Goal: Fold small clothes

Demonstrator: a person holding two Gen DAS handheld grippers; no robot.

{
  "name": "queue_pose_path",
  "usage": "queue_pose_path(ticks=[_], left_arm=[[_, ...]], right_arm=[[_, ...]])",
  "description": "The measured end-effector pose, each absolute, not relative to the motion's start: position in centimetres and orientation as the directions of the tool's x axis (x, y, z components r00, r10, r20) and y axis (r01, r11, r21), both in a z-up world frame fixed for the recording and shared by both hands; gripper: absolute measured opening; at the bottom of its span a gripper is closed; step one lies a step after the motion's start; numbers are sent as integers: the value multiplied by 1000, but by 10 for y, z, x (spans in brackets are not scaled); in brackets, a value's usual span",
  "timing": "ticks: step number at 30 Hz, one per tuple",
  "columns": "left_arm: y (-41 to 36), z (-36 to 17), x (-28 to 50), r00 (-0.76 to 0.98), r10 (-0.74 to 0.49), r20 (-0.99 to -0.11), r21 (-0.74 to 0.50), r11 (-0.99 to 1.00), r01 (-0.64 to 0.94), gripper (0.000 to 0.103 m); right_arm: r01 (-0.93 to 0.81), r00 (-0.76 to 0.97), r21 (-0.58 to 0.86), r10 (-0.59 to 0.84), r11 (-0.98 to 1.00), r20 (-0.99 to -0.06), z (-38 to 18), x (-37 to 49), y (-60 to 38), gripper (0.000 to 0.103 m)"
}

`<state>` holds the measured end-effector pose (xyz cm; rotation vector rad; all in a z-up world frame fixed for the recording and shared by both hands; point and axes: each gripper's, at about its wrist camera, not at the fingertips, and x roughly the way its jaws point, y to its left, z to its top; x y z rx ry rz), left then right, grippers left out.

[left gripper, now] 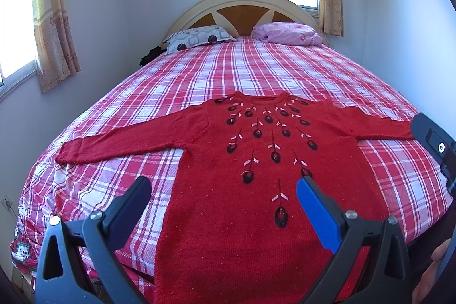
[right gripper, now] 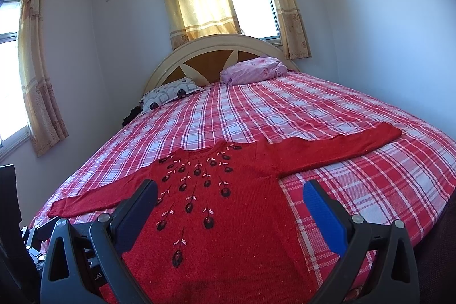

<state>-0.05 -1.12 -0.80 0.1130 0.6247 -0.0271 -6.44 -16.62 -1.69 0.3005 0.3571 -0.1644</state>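
One red sweater on one bed; two pillows; two open tools

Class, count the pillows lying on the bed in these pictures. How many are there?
2. A grey patterned pillow lies at the left of the headboard; a pink pillow lies at its right. More may be hidden behind them.
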Motion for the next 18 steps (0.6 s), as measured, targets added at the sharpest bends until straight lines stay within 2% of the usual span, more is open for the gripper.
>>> queue_pose_path(ticks=[7, 14, 18], left_arm=[[-11, -16, 6, 790, 5, -613, 101, 992, 71, 103], [-6, -40, 23, 743, -56, -667, 54, 991, 123, 103], [-7, -50, 49, 739, -55, -672, 65, 989, 132, 103]], right_arm=[[225, 912, 264, -107, 938, -397, -28, -54, -174, 102], [274, 860, 312, -86, 910, -503, -68, -18, -222, 102], [441, 834, 357, -230, 823, -502, -77, -7, -312, 102]])
